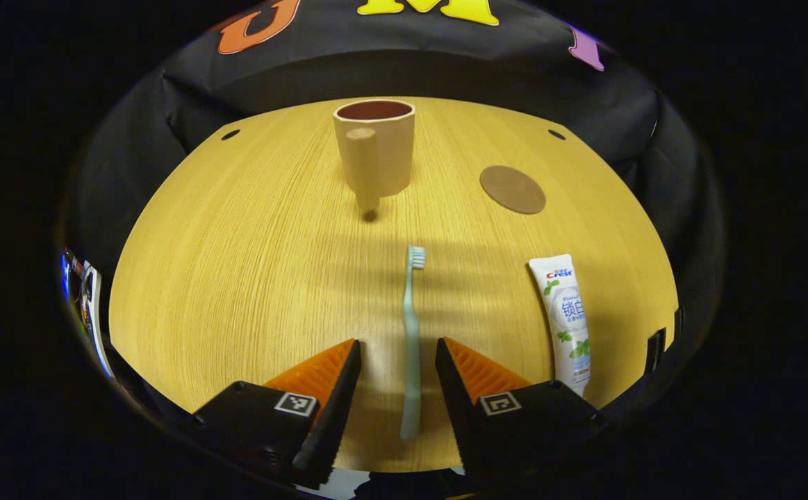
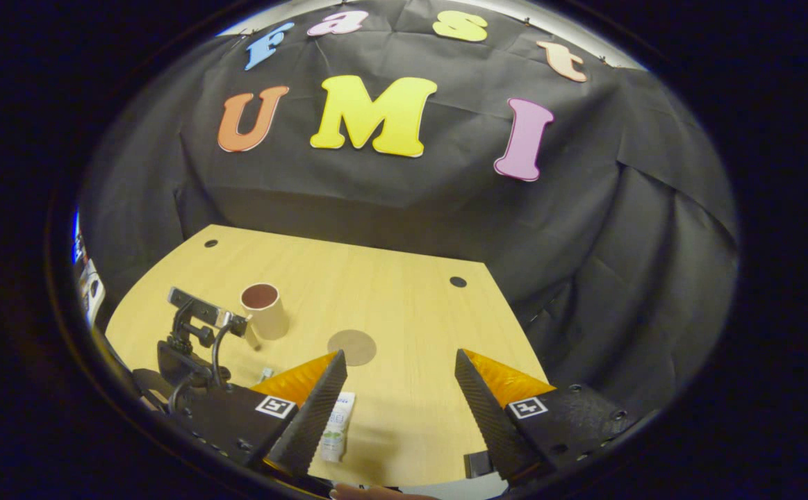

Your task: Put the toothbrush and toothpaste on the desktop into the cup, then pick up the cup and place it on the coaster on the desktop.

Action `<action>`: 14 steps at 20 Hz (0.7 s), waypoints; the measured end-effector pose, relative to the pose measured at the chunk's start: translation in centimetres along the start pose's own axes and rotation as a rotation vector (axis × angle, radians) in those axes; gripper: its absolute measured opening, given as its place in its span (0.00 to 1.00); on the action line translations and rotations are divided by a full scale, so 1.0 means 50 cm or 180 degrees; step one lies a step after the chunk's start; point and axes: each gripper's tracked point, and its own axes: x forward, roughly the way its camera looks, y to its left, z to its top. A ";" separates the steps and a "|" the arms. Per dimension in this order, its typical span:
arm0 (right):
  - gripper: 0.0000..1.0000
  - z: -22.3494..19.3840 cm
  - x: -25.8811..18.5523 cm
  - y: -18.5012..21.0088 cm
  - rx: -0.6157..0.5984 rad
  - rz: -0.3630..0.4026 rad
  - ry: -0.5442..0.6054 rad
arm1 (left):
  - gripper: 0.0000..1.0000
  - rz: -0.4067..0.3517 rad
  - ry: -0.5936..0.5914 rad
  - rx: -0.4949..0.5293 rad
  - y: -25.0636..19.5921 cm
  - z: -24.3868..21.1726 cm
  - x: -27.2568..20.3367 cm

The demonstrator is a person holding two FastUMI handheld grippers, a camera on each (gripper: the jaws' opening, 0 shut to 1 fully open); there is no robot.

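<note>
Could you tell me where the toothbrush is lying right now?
In the left gripper view, the toothbrush lies flat on the desktop between the open fingers, bristles toward the cup, toothpaste to its right.

One cup, toothbrush, toothpaste (one coaster).

Toothbrush, toothpaste flat beside cup

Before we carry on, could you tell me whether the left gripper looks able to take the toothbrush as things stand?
Probably yes: the left gripper is open, its jaws either side of the toothbrush handle, with nothing between.
</note>
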 end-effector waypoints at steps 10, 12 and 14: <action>0.98 -0.038 0.025 0.033 -0.0116 0.0126 0.0304 | 0.34 -0.0111 0.0065 0.0156 -0.022 0.002 0.002; 0.95 -0.047 0.031 0.033 -0.0110 0.0128 0.0373 | 0.24 -0.0094 0.0093 0.0194 -0.025 -0.002 0.003; 0.95 -0.058 0.039 0.036 -0.0082 0.0139 0.0448 | 0.19 -0.0070 0.0111 0.0217 -0.023 -0.001 0.004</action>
